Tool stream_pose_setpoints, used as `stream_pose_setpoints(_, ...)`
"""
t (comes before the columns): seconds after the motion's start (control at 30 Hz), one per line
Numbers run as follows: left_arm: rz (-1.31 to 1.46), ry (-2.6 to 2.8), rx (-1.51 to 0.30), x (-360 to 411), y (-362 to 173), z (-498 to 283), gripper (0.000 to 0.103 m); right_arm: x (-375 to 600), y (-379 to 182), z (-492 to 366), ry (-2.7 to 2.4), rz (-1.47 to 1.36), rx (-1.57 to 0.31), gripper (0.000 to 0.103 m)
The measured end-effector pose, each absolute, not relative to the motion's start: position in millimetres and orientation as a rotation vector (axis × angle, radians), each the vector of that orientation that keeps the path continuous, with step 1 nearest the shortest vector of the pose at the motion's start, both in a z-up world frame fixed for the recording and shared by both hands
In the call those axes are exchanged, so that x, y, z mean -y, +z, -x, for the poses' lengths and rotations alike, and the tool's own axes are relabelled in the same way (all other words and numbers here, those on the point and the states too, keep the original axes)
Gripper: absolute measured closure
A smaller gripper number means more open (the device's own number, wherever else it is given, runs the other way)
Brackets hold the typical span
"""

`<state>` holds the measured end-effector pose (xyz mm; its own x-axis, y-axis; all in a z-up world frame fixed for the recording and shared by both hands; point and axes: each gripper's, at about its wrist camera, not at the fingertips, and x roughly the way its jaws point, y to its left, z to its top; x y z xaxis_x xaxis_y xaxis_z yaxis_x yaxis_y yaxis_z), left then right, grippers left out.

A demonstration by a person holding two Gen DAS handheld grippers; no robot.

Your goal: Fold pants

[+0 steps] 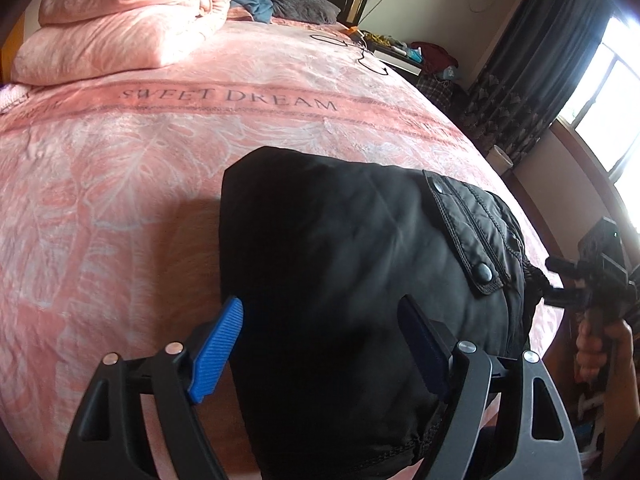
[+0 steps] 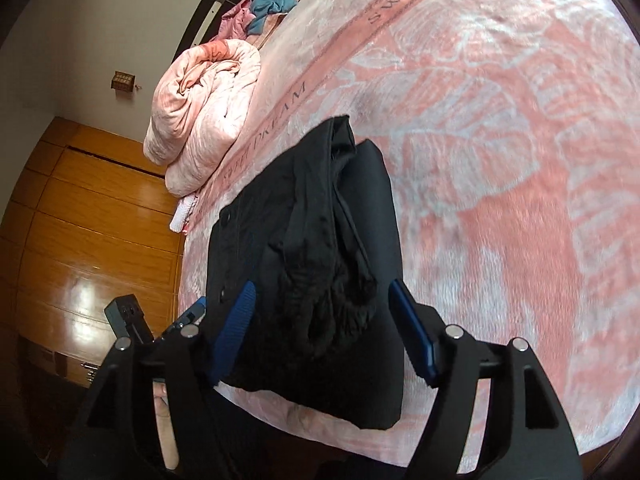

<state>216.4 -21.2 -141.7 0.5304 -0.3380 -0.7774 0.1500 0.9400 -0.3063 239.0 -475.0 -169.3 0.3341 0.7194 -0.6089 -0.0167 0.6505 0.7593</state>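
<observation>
Black pants [image 1: 352,280] folded into compact bundle near edge of pink bedspread [image 1: 120,184] (snap pocket flap up); left gripper [image 1: 320,344] spread wide over bundle, gripping nothing; right gripper [image 2: 324,328] likewise wide, empty, above pants.

Pink bedspread [image 1: 160,168] — rolled quilt [image 1: 120,12], grey pillow [image 1: 304,4]

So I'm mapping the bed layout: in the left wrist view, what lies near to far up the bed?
left gripper → black pants → "SWEET DREAM" stripe → folded pink quilt → grey pillow
</observation>
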Motion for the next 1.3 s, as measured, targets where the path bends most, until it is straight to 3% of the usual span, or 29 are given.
stream_pose_setpoints(0.07, 0.212, -0.284, -0.978, 21.4, -143.2, -216.4, 0.022, 470.1, -176.0, -237.8, 0.554, -0.757, -1.144, 0.047)
stream_pose_setpoints(0.1, 0.214, -0.281, -0.986, 21.6, -144.1, -216.6, 0.022, 468.3, -175.8, -238.0, 0.53, -0.739, -1.148, 0.067)
stream_pose_setpoints(0.23, 0.224, -0.272, -1.009, 21.2, -146.6, -219.4, 0.021, 465.5, -149.5, -227.2, 0.509, -0.672, -1.123, 0.077)
stream_pose_setpoints(0.4, 0.218, -0.284, -1.022, 26.8, -150.6, -221.6, 0.021, 474.1, -155.1, -220.5, 0.437, -0.689, -1.124, 0.078)
stream_pose_setpoints(0.5, 0.199, -0.288, -1.024, 28.7, -151.4, -222.1, 0.019, 468.5, -182.5, -225.3, 0.398, -0.626, -1.18, 0.071)
stream_pose_setpoints(0.6, 0.212, -0.287, -1.01, 19.7, -144.0, -219.7, 0.019, 473.5, -161.2, -220.2, 0.396, -0.628, -1.118, 0.066)
stream_pose_setpoints(0.8, 0.254, -0.287, -0.97, 5.5, -134.0, -209.0, 0.019, 451.5, -111.2, -250.7, 0.404, -0.475, -1.018, 0.065)
stream_pose_setpoints(1.07, 0.238, -0.277, -1.005, 10.7, -148.1, -205.9, 0.019, 407.4, -160.2, -325.0, 0.367, -0.356, -1.197, 0.064)
stream_pose_setpoints(1.17, 0.247, -0.28, -1.011, 8.9, -152.1, -204.5, 0.019, 423.3, -142.2, -310.6, 0.394, -0.404, -1.144, 0.064)
stream_pose_setpoints(1.3, 0.274, -0.275, -1.004, 2.3, -153.9, -203.7, 0.019, 454.9, -129.0, -284.6, 0.359, -0.489, -1.087, 0.055)
